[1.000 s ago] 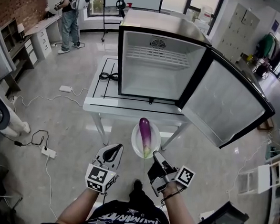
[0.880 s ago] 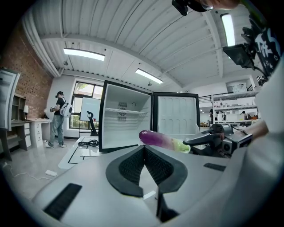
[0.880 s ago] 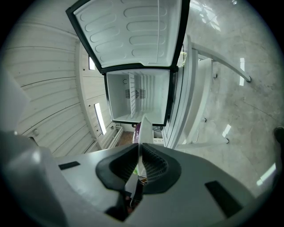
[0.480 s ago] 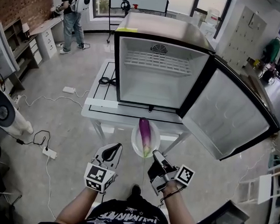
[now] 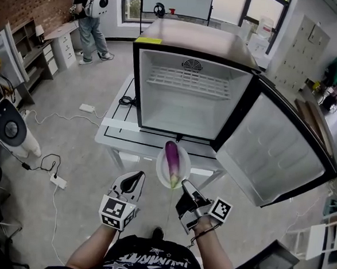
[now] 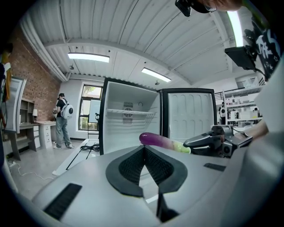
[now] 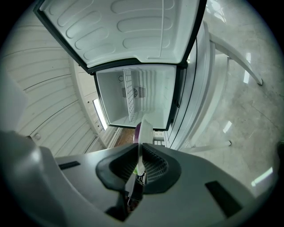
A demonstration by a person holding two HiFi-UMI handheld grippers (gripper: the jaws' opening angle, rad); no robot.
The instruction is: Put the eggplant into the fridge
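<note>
Fingers first: left gripper [image 6: 143,150] has its pads closed tip to tip with nothing between them. In the head view it [image 5: 135,177] hangs free over the floor, touching nothing. Right gripper [image 7: 139,150] has its fingers clamped on the thin rim of a white plate [image 7: 143,126], which its own view shows edge-on, running straight down the slot between the pads. Head view confirms this: the right gripper [image 5: 184,185] grips the near edge of the plate [image 5: 184,161], and the plate is held roughly level. The eggplant [image 5: 172,159] lies lengthwise across the plate, purple end toward the fridge [image 5: 188,101] and pale green stem end toward the right gripper. It is outside the fridge, in front of the near edge of the white table [image 5: 114,126] that the fridge stands on. From the left gripper view the eggplant [image 6: 159,140] sits just past the closed left tips, with the right gripper behind its green end. Fridge door [image 5: 276,159] is swung wide to the right. The compartment is white inside, with a wire shelf [image 5: 186,82] near the top — I see nothing on it. A person [image 5: 92,11] with a backpack stands well back by the desks.
</note>
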